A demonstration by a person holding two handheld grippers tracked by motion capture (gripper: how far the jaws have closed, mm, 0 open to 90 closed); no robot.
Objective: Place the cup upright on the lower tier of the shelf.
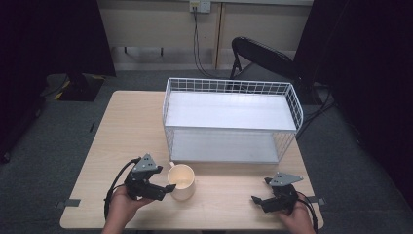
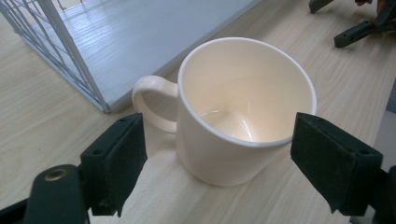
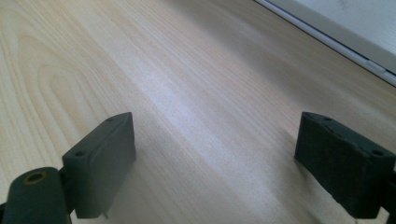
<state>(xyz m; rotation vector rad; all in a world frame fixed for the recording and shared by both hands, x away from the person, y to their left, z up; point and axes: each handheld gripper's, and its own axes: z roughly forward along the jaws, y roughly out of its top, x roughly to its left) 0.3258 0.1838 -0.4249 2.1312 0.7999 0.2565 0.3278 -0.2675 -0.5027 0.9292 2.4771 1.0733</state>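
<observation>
Table (image 1: 126, 126): pale wood grain, filling frame centre; grey carpet lying around.
Mug (image 1: 181, 182): glossy cream, round, standing lower centre.
Left gripper (image 2: 217, 154): gaping around mug.
Right gripper (image 3: 215, 154): gaping, released.

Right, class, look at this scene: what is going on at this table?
A person sits at a pale wooden table with a two-jaw gripper in each hand. The left gripper is open, its jaws on either side of an empty cream ceramic mug but not touching it. The mug stands upright in front of a white two-tier wire shelf rack. The right gripper is open too, low over bare tabletop, holding nothing.
</observation>
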